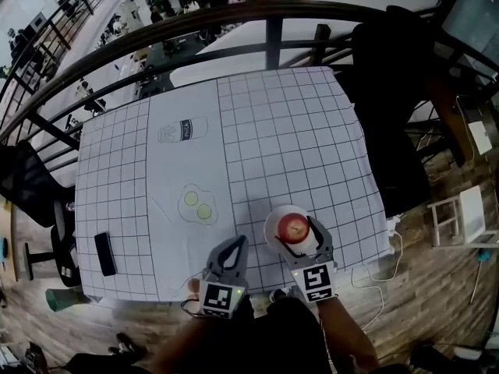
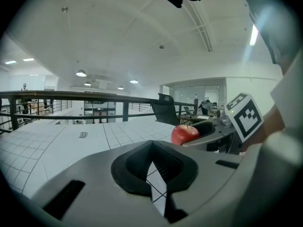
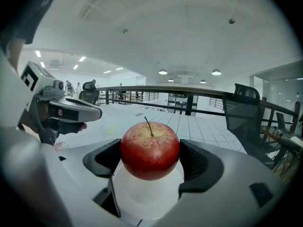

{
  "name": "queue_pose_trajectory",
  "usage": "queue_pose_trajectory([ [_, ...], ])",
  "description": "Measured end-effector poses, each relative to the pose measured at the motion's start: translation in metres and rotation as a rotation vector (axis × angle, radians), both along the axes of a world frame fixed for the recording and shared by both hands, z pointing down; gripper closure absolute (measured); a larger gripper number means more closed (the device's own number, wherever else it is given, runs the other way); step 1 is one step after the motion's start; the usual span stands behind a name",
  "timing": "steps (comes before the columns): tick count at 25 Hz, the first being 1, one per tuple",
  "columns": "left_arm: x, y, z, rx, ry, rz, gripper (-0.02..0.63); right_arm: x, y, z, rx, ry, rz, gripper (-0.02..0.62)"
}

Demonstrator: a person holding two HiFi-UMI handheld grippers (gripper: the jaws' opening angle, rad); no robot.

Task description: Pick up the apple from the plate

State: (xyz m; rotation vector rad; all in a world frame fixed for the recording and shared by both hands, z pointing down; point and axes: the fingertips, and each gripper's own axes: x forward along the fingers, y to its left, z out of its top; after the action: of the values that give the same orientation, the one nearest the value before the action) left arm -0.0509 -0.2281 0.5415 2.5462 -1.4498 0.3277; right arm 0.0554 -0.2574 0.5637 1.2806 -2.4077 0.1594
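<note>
Right gripper view shows the right gripper (image 3: pixel 150 159) jaws clasping a red apple (image 3: pixel 150 148) on a white plate (image 3: pixel 147 195) near the bench (image 1: pixel 296 146) front edge. The left gripper (image 2: pixel 152 163) jaws are closed on nothing.

A grid-clothed table (image 1: pixel 273 131) carries a white plate (image 1: pixel 270 226) and a black slab (image 1: pixel 104 253)

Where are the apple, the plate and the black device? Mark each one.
apple (image 3: pixel 150 150): right gripper view, front of its red skin.
plate (image 3: pixel 142 200): right gripper view, bare white surface under the apple.
black device (image 1: pixel 104 253): head view, middle of its top face.
</note>
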Motion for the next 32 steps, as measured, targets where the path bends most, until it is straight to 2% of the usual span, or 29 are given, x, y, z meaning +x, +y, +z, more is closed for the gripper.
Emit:
queue_pose_trajectory([
  [18, 0.001, -0.004, -0.065, 0.117, 0.023, 0.029, 0.595, 0.01, 0.021, -0.145, 0.247, -0.087, 0.012, 0.187],
  [21, 0.002, -0.004, -0.079, 0.094, 0.082, 0.026, 0.595, 0.009, 0.026, -0.165, 0.314, -0.125, -0.003, 0.187],
  [24, 0.0, -0.006, -0.095, 0.075, 0.161, 0.005, 0.595, 0.01, 0.03, -0.175, 0.336, -0.126, -0.004, 0.187],
  [28, 0.002, -0.004, -0.111, 0.121, 0.127, 0.011, 0.595, 0.011, 0.034, -0.189, 0.381, -0.161, 0.009, 0.187],
  [32, 0.007, -0.003, -0.119, 0.153, 0.126, 0.021, 0.595, 0.016, 0.038, -0.196, 0.395, -0.189, 0.027, 0.187],
])
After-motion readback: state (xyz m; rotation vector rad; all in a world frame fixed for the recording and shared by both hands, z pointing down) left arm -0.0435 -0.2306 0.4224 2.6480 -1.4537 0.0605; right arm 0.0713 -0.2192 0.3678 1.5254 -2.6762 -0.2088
